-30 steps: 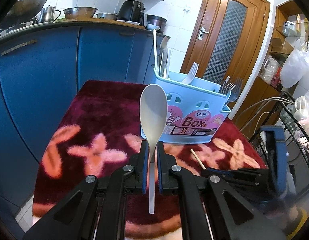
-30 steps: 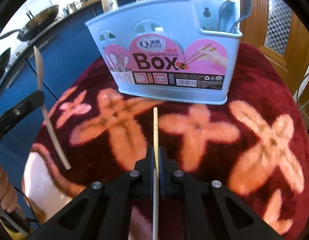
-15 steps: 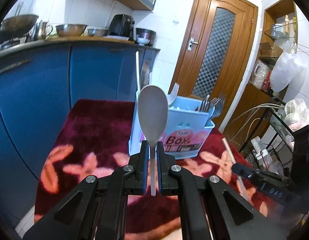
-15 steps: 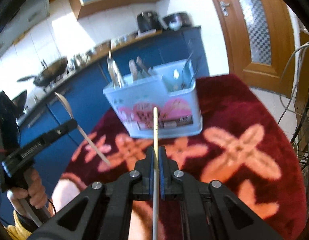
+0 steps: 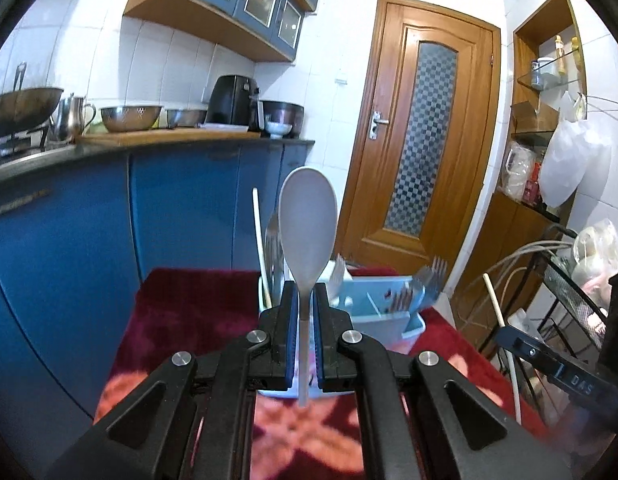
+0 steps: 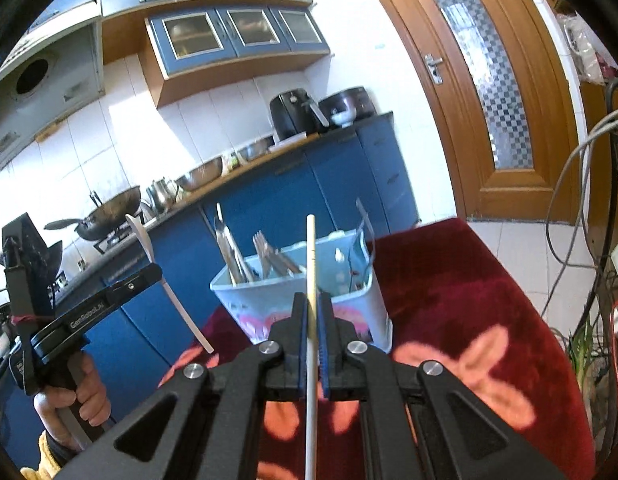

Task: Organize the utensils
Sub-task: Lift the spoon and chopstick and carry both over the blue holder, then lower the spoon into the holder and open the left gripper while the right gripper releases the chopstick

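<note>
My left gripper [image 5: 305,300] is shut on the handle of a white spoon [image 5: 307,224], bowl up, raised above the table in front of the light-blue utensil box [image 5: 373,304]. My right gripper [image 6: 312,308] is shut on a pale chopstick [image 6: 311,248], held upright, raised in front of the same box [image 6: 301,304]. The box holds forks, knives and chopsticks in its compartments. The left gripper with the spoon [image 6: 149,240] shows at the left of the right wrist view. The right gripper and chopstick [image 5: 494,300] show at the right of the left wrist view.
The box stands on a dark red cloth with orange flowers [image 6: 461,304]. Blue kitchen cabinets [image 5: 169,208] with pots and bowls are behind. A wooden door [image 5: 425,140] is at the back right. Cables and a wire rack [image 5: 569,288] are to the right.
Both grippers have risen and tilted up with their utensils. The box now sits lower and farther in both views.
</note>
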